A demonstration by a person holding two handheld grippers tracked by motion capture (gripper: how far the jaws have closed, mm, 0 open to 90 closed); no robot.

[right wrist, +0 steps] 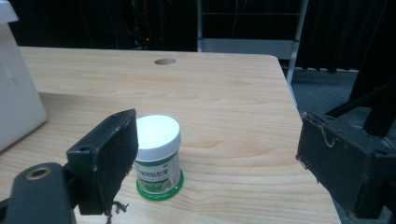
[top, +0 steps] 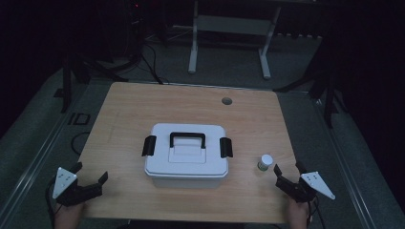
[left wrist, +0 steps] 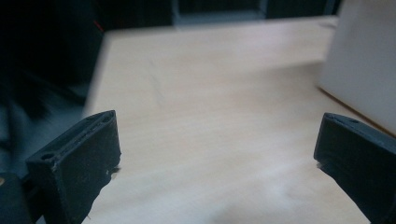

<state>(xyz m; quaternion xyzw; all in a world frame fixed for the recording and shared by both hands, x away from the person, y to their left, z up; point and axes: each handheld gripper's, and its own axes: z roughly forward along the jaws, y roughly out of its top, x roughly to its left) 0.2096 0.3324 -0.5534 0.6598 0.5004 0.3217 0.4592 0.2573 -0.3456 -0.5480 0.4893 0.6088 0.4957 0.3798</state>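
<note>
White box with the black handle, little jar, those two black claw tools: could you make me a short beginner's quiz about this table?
1. True or false: the lid of the white plastic box with black handle and side latches is on.
2. Which gripper is nearer the small white-capped jar with a green label: A the left gripper, B the right gripper?
3. Fill in: both grippers' jaws stand ____.

Key
1. True; the lid sits on the box on the wooden table.
2. B; the jar stands just ahead of its jaws, nearer one of them, untouched.
3. Open, with nothing between them.
</note>
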